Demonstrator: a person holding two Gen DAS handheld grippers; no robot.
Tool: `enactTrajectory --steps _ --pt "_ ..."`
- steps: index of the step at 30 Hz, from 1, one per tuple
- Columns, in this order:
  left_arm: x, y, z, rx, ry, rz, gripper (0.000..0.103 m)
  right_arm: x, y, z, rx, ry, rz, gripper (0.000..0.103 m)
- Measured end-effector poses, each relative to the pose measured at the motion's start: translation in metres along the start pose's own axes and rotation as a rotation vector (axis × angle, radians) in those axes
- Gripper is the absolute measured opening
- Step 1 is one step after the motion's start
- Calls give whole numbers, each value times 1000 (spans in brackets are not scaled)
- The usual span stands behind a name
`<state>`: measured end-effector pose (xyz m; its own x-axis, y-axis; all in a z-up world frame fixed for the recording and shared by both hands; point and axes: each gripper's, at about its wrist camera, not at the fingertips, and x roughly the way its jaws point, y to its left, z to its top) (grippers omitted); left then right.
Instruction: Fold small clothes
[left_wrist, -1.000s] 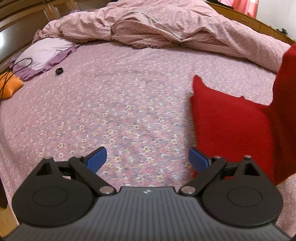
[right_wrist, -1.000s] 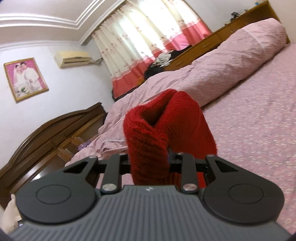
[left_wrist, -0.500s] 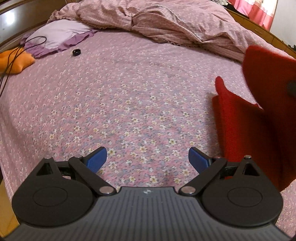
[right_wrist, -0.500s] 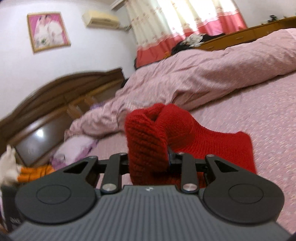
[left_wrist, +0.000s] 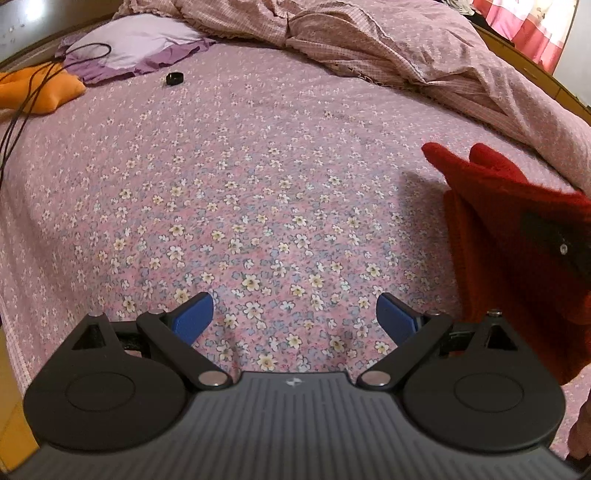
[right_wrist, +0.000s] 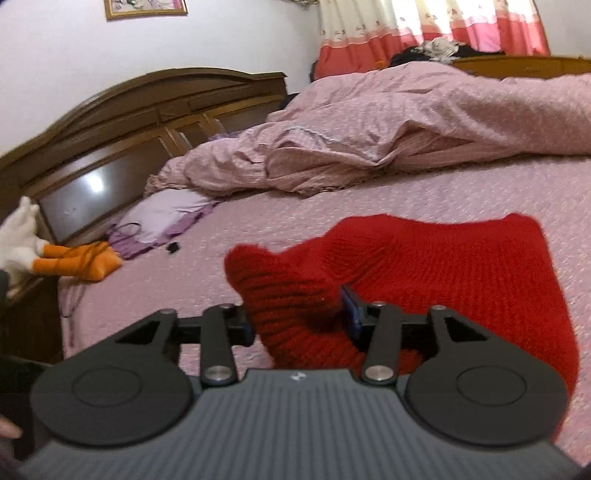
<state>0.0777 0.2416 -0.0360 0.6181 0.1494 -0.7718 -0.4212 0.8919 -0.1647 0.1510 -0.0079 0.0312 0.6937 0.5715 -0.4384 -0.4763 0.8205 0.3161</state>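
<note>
Right gripper (right_wrist: 299, 325) clamps bunched red knit (right_wrist: 443, 266); left gripper (left_wrist: 294, 314) gapes idle, so the unpinned fold risks dragging askew.

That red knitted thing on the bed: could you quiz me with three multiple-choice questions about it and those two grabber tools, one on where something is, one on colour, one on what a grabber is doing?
1. Where does the small black ring lie?
A. on the bedsheet near the purple pillow
B. on the red knit
C. on the headboard

2. What colour are the left gripper's pads?
A. orange
B. blue
C. white

3. What is the right gripper doing?
A. open over bare sheet
B. shut on nothing
C. shut on the red knit

Answers:
1 A: the black ring sits on the bedsheet by the purple pillow.
2 B: the left gripper has blue pads.
3 C: the right gripper pinches a fold of the red knit.
</note>
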Motion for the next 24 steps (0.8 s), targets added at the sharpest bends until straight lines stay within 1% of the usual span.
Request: enactTrajectory --steps 4,10,14,17,19,22,24 --pt "-2 0 -1 3 0 -2 97 -7 4 -1 -4 11 43 53" --pt "-8 -2 -1 14 -10 1 97 -28 3 2 23 13 121 55" --pt "-15 -4 5 11 -23 -27 97 -36 2 3 5 27 183 55" --pt "-23 -6 12 14 -46 -34 97 -50 0 4 7 -7 179 55" --pt "-29 -9 15 20 -61 -47 97 -59 -6 8 30 -37 159 55" --pt "-39 -15 21 31 -82 -81 97 -71 -20 11 68 -78 99 55" --pt "-46 -22 24 44 -96 -109 97 -78 -33 12 93 -107 38 55"
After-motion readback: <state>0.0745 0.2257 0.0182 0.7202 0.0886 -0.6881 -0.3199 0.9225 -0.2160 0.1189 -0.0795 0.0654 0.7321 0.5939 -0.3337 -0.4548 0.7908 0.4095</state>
